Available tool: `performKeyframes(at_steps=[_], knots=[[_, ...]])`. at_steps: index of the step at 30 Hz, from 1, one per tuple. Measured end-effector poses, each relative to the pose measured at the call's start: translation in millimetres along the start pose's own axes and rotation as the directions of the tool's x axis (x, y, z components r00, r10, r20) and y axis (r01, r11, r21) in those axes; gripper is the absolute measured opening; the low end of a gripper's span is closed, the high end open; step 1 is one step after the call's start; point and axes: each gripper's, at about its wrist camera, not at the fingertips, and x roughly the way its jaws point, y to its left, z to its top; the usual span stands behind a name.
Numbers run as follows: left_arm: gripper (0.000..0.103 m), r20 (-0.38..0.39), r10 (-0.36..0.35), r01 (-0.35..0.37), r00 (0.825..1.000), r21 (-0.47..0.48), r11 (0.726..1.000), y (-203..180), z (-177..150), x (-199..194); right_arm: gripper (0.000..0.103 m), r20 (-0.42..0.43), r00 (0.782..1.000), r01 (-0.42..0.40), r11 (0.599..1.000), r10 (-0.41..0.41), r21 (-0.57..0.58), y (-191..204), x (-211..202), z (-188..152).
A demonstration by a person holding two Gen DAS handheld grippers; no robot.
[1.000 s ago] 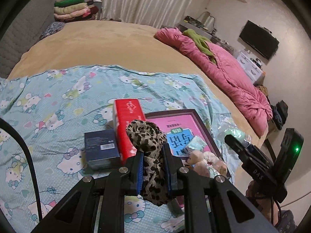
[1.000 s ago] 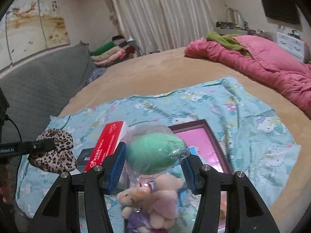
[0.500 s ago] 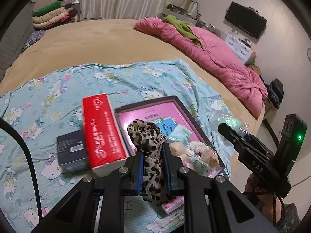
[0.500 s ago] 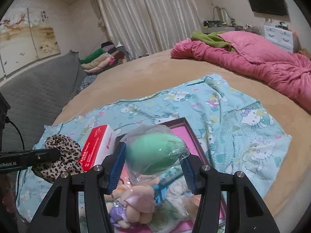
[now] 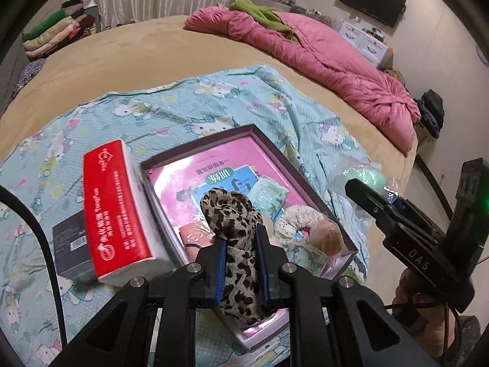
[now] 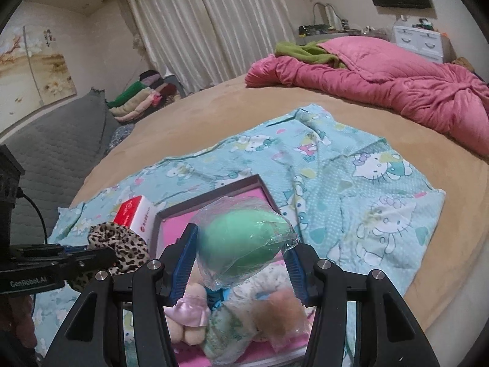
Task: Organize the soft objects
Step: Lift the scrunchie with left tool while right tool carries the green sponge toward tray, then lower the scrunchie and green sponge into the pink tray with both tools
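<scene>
Between the blue pads of my left hand-held gripper (image 5: 240, 270) hangs the leopard-print scrunchie (image 5: 237, 235), pinched across its middle, its top bunched above the pads and its tail drooping below. It hovers over the near end of the shallow box (image 5: 308, 180), which lies on the Hello Kitty sheet (image 5: 171, 107) spread over the bed (image 5: 128, 58). I judge the scrunchie very light and limp; a mid-body pinch suits it, since loose folds could slide out.

My right hand-held gripper (image 6: 240, 264) is closed on the green sponge (image 6: 244, 244), egg-shaped and sealed in crinkly clear film, held above the same box. The sponge should squash readily, and the film looks slippery, so I would keep the pads on its widest part rather than on the wrapper's loose ends.

Below both, plush toys (image 6: 189, 321) and a floral scrunchie (image 5: 301, 218) already lie in the box. Beside its left wall leans a red tissue pack (image 5: 114, 208), with a small dark box (image 5: 68, 246) just beyond it.
</scene>
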Motion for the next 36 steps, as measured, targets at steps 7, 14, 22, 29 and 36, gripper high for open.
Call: performKeyframes(at_steps=[7,14,22,29,36], knots=[[0.018,-0.046,0.013,-0.012,0.999,0.006,1.0,-2,0,26,0.056,-0.013,1.0,0.008,1.0,-0.008,0.016,-7,6,-5],[0.018,-0.067,0.01,-0.009,0.998,0.01,1.0,-3,0,40,0.056,-0.046,0.999,0.011,1.0,-0.01,0.016,-8,20,-12],[0.018,-0.086,0.003,-0.002,0.996,0.011,1.0,-3,-2,52,0.056,-0.073,0.997,0.017,1.0,-0.016,0.011,-8,33,-17],[0.018,-0.102,0.002,-0.001,0.995,0.005,1.0,0,-5,62,0.056,-0.085,0.996,0.027,1.0,-0.026,0.002,-7,37,-18],[0.018,-0.104,0.028,-0.031,0.994,-0.029,0.999,13,-5,68,0.056,-0.096,0.995,0.031,1.0,-0.03,0.004,-8,41,-20]])
